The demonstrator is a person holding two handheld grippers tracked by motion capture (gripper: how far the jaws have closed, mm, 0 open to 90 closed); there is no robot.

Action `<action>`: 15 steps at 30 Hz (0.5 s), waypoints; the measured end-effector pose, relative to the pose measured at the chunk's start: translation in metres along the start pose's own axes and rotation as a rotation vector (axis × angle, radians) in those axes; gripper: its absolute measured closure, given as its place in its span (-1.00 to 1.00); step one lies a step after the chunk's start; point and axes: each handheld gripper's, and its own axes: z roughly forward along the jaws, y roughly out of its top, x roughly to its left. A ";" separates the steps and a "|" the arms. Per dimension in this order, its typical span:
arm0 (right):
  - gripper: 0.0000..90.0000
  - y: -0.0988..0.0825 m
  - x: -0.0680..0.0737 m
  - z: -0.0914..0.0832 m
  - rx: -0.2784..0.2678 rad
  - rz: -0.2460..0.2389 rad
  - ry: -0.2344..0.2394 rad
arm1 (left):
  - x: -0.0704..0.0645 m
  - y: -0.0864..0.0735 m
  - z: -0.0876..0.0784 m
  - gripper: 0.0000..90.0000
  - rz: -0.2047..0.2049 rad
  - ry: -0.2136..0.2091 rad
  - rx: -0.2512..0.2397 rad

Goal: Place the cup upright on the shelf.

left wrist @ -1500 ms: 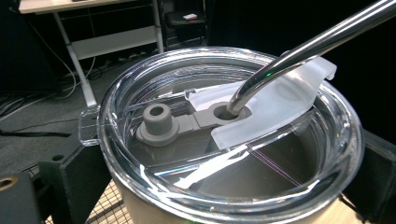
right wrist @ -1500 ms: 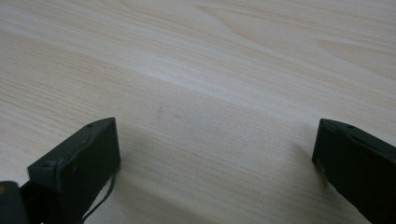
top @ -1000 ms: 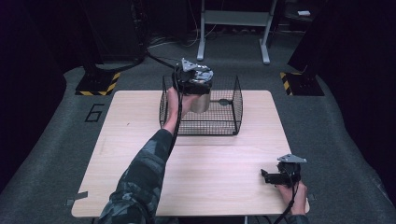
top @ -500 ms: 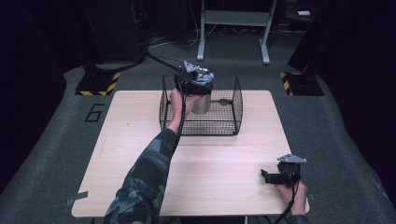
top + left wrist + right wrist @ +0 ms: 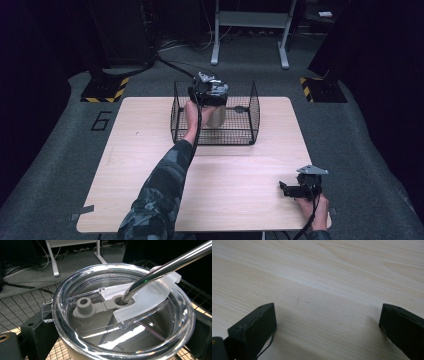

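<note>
We hold a steel tumbler (image 5: 216,114) with a clear lid (image 5: 120,315) and a metal straw (image 5: 165,267), and it now sits lower than it did a second ago: the cup has come down from above the rim of the wire basket (image 5: 252,107) and hangs inside it, toward the left part of the cage. Whether its base already touches the basket floor we cannot tell from the high view. In the left gripper view the lid fills the space between our black jaws, which press on the cup's sides just under the lid, so the left tongs (image 5: 207,92) are clamped on the tumbler. The straw leans up and to the right through its hole in the lid's frosted flap.

We judge that this drop means the placing step is nearly finished: what remains is to settle the cup on the mesh, release it and lift our hand clear of the cage walls. The straw sticks up high, so we would watch for it as we draw back.

A small dark thing (image 5: 240,108) lies in the basket just right of the tumbler. The basket stands at the far middle of the table (image 5: 150,165). At the near right corner our right tongs (image 5: 292,190) rest low over bare wood, jaws wide apart and holding nothing.
</note>
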 end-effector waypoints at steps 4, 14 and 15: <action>-0.98 0.000 0.000 0.000 0.000 0.000 0.000 | 0.001 -0.005 0.005 -0.91 -0.009 0.007 0.007; -0.98 0.000 0.000 0.000 0.000 -0.001 0.001 | 0.005 -0.019 0.017 -0.91 -0.025 0.033 0.034; -0.98 0.000 0.000 0.000 0.000 -0.001 0.001 | 0.005 -0.020 0.018 -0.91 -0.021 0.035 0.036</action>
